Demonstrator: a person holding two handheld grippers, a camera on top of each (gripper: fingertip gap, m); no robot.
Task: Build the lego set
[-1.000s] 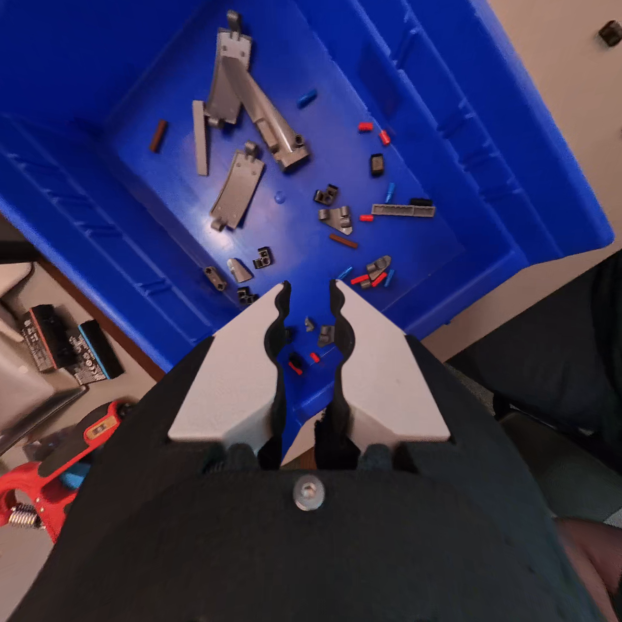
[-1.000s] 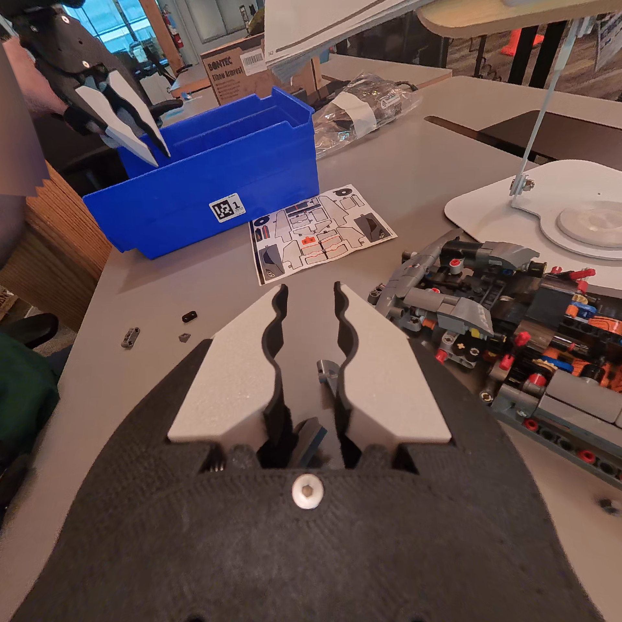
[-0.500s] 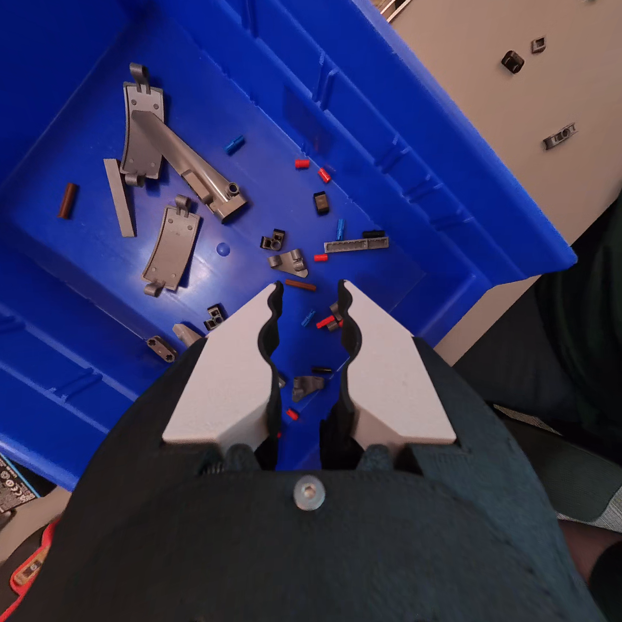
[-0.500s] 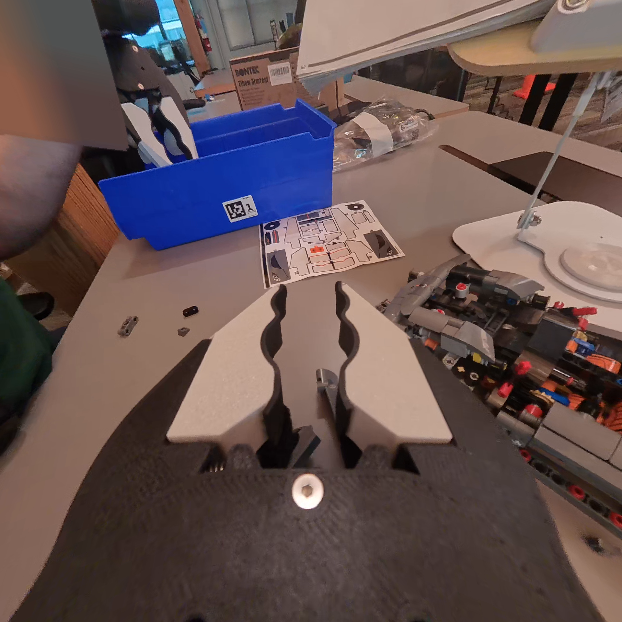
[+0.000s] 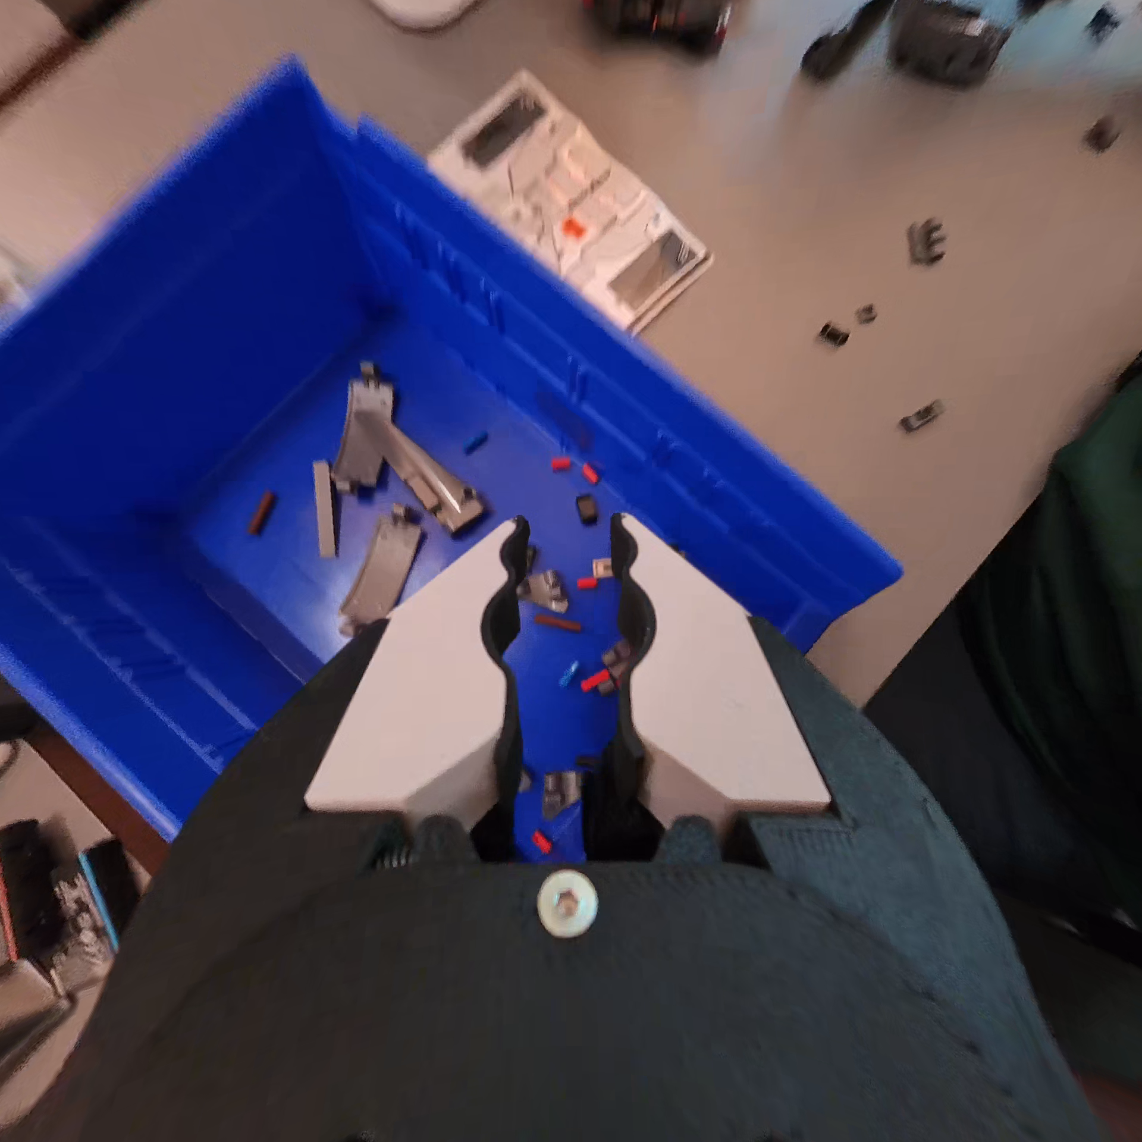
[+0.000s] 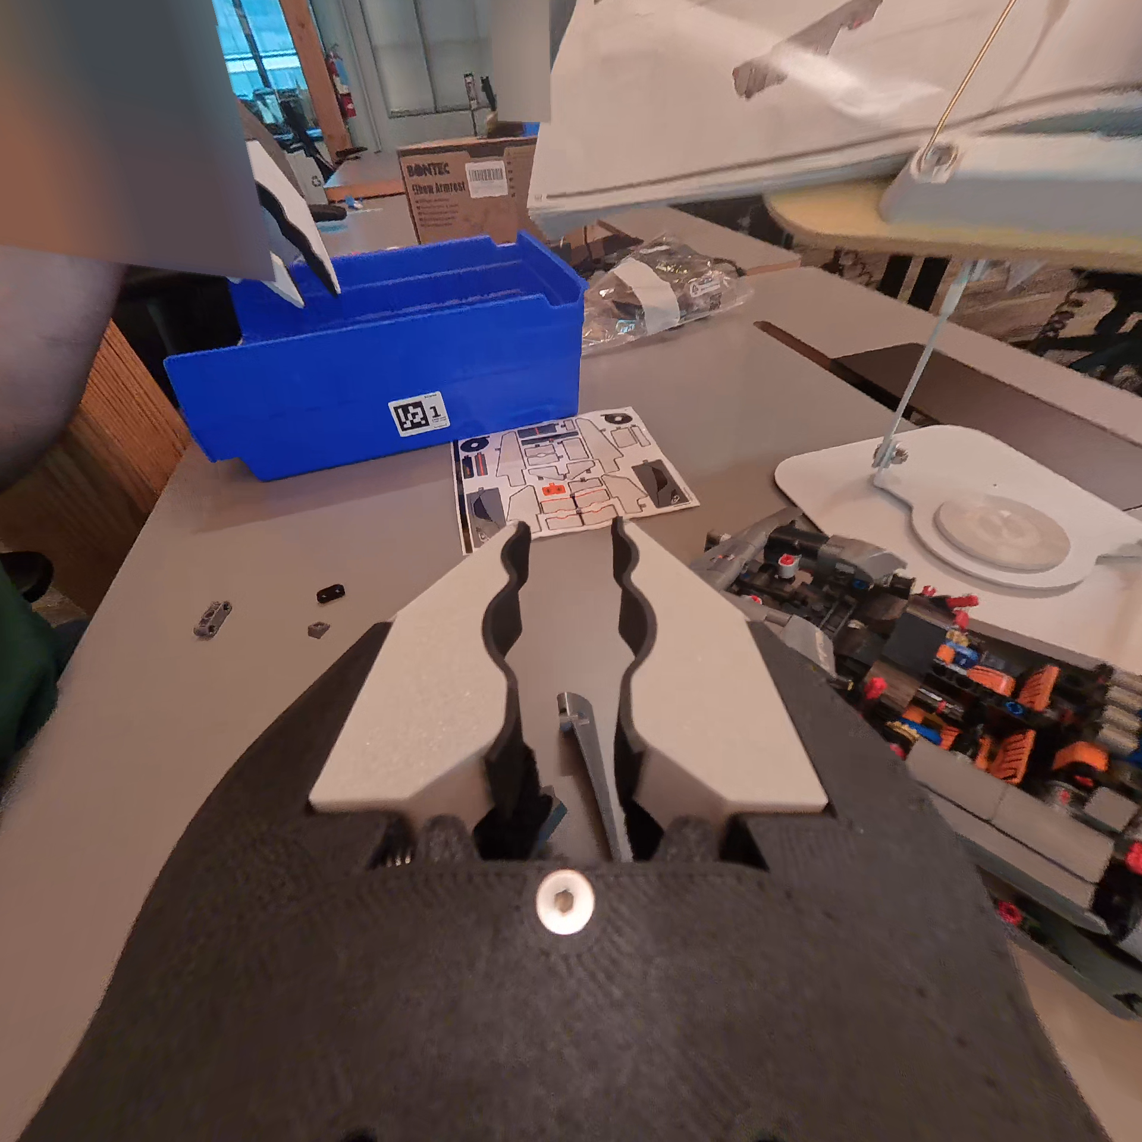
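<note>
Grey tabletop (image 6: 680,371) carries blue bin (image 5: 710,469) of loose lego pieces (image 5: 547,587); left gripper (image 5: 567,525) hovers above, jaws parted, empty; right gripper (image 6: 567,531) likewise parted, idle; descend slowly, straddle one piece only.

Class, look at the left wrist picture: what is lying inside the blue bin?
Inside the blue bin lie loose pieces: curved grey panels, a grey bar, a brown pin and small red pins. The open left gripper covers part of the floor.
</note>
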